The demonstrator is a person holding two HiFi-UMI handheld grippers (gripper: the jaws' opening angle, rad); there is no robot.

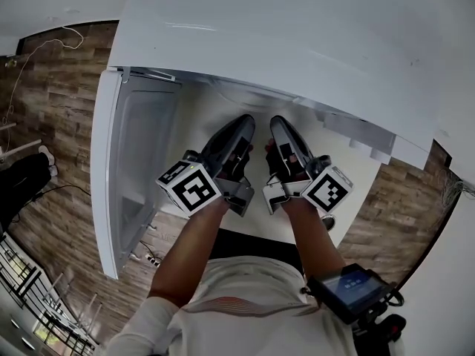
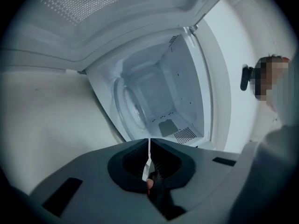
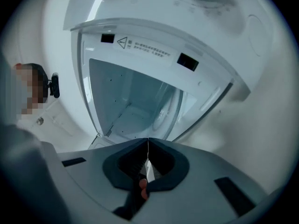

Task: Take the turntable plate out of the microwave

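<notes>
A white microwave (image 1: 297,43) stands with its door (image 1: 137,176) swung open to the left. The clear glass turntable plate (image 2: 133,108) lies on the cavity floor; the right gripper view shows the plate (image 3: 164,113) too, and both views are rolled sideways. In the head view the plate is hidden under the microwave's top. My left gripper (image 1: 241,124) and right gripper (image 1: 280,124) are side by side at the cavity mouth, pointing in. The left gripper (image 2: 149,141) is shut with nothing between its fingers. The right gripper (image 3: 148,141) is likewise shut and empty, still short of the plate.
The open door stands close on the left of my left arm. Wooden floor (image 1: 52,110) with a thin cable (image 1: 30,65) and a dark shoe (image 1: 22,176) lies to the left. A small screen device (image 1: 352,289) hangs at my lower right.
</notes>
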